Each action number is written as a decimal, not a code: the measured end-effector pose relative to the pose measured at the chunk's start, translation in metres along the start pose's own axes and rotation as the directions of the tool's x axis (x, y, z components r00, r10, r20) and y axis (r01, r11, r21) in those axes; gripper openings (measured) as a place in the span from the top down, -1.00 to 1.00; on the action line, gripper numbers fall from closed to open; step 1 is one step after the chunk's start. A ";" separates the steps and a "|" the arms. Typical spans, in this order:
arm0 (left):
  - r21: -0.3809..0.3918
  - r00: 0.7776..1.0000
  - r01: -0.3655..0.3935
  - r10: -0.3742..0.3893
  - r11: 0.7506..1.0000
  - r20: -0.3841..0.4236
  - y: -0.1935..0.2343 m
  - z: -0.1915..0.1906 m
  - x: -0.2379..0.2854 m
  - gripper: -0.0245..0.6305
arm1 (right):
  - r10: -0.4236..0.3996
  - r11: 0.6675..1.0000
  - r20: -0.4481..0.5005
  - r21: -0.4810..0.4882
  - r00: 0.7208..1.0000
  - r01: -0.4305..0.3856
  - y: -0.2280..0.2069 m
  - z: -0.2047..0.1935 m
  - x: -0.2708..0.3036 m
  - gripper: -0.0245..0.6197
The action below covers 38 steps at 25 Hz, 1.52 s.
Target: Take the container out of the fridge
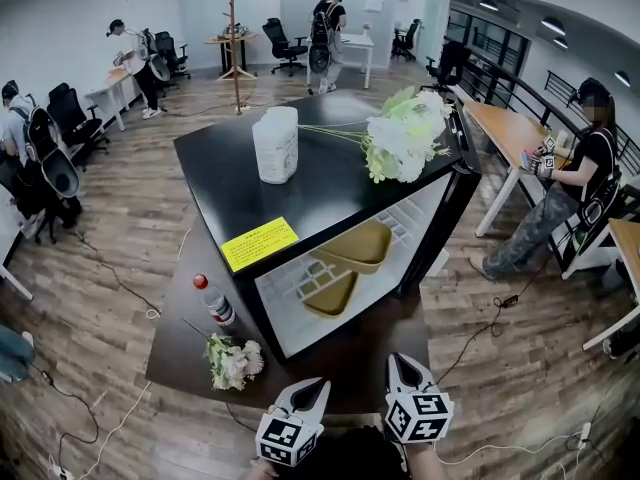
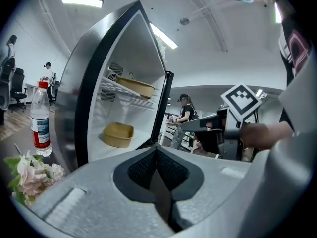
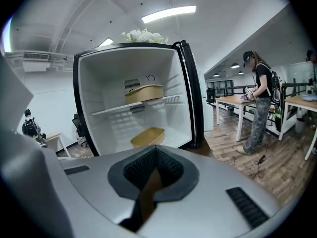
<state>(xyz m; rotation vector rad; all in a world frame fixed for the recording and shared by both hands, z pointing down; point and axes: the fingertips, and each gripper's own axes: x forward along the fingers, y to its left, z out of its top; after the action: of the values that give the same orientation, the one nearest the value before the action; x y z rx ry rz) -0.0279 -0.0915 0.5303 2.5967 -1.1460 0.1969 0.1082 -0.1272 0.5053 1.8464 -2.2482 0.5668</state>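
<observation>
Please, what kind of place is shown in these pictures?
Most likely an open-plan office: desks, office chairs and a coat stand are spread over a wood floor, around the small open fridge.

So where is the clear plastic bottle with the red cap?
Head view, left: the bottle stands on the dark low table, beside the open black fridge, near a white flower bunch.

Head view looks steeply down onto the fridge (image 1: 330, 196); both gripper views face its open interior, shared by all, from low nearby.
</observation>
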 end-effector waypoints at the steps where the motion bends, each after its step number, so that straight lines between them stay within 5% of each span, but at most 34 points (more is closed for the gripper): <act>1: 0.000 1.000 0.000 0.000 1.000 0.000 0.006 0.001 -0.001 0.90 | -0.007 1.000 0.008 0.000 1.000 0.007 0.002 0.005 0.001 0.90; 11: -0.035 1.000 0.010 -0.010 0.999 0.023 0.024 0.011 -0.003 0.90 | -0.065 0.998 0.156 0.001 0.986 0.066 -0.002 0.104 0.006 0.87; 17: -0.053 0.999 0.029 -0.027 0.998 0.034 0.022 0.013 0.005 0.90 | -0.023 1.000 0.213 -0.007 0.977 0.026 -0.004 0.158 0.015 0.57; 22: -0.072 1.000 0.000 0.002 0.997 0.026 0.027 0.012 0.008 0.90 | 0.001 0.999 0.188 -0.054 0.982 0.009 -0.002 0.183 0.033 0.34; 38: -0.109 0.995 -0.096 0.099 0.989 0.023 0.039 0.013 0.015 0.90 | 0.090 0.995 0.129 0.036 0.988 -0.096 -0.004 0.233 0.105 0.30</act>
<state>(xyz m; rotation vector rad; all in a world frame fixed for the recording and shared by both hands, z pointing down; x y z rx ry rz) -0.0468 -0.1314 0.5300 2.4598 -1.2592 0.1162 0.1137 -0.3154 0.3327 1.8549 -2.4333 0.5294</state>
